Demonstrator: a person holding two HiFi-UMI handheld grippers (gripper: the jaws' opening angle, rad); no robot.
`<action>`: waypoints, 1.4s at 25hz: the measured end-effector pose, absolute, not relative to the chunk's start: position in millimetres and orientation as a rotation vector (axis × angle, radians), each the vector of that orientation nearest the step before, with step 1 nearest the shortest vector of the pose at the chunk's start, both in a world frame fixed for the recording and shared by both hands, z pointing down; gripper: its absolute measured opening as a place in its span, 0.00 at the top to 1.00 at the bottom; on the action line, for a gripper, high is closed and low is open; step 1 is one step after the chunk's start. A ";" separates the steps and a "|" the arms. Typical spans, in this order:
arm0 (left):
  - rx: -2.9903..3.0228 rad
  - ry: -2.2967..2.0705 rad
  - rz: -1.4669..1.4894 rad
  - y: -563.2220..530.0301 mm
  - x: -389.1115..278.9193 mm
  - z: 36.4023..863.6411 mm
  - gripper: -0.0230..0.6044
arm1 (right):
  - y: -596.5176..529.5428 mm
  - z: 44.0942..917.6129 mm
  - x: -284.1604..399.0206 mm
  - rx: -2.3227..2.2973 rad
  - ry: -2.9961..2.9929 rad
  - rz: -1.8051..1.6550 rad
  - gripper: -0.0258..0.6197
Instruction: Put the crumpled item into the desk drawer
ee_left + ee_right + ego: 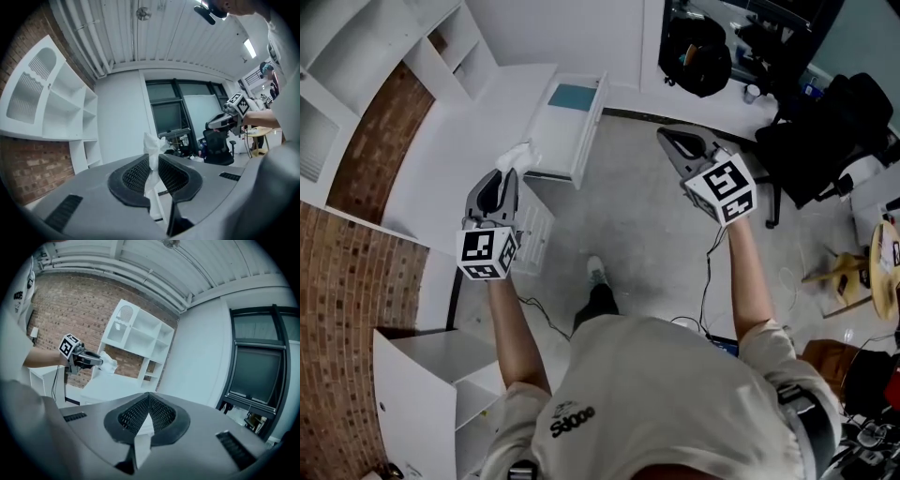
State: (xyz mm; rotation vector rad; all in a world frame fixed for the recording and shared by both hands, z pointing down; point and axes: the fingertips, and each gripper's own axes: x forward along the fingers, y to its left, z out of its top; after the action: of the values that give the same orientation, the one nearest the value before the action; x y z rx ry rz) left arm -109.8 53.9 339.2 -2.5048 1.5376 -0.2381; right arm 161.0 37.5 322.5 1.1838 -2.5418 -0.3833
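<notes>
The crumpled white item sticks up from my left gripper, which is shut on it just left of the open desk drawer. In the left gripper view the crumpled item is pinched between both pads of the left gripper. The drawer is white and pulled out from the desk, with a blue patch inside. My right gripper hovers right of the drawer, shut and empty. In the right gripper view the right gripper has its jaws together, and the left gripper shows far left with the crumpled item.
White shelves hang on the brick wall at the upper left. A white cabinet stands at the lower left. A black office chair and a dark bag sit at the right. Cables run over the grey floor.
</notes>
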 end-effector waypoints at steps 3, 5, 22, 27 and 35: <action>-2.528 1.522 -0.220 2.8 -127.1 334.7 0.85 | -9.6 316.6 139.2 1.178 -2.539 -0.390 0.97; -2.533 1.521 -0.237 -30.9 -139.6 332.7 0.85 | -41.1 313.4 126.5 1.188 -2.532 -0.386 0.97; -2.592 1.536 -0.313 -228.9 -208.2 355.1 0.85 | -229.4 322.6 56.8 1.219 -2.523 -0.330 0.97; -2.609 1.510 -0.344 -254.4 -211.6 364.4 0.85 | -264.0 342.5 45.6 1.215 -2.509 -0.231 0.97; -2.631 1.567 -0.426 -306.4 -213.3 399.7 0.85 | -317.5 373.6 28.9 1.088 -2.593 -0.114 0.97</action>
State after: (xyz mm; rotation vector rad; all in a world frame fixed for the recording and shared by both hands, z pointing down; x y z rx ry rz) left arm -213.3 -306.4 399.7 -2.6310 1.5665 -0.4262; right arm 28.9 -317.5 373.6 1.0876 -2.5928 -0.1144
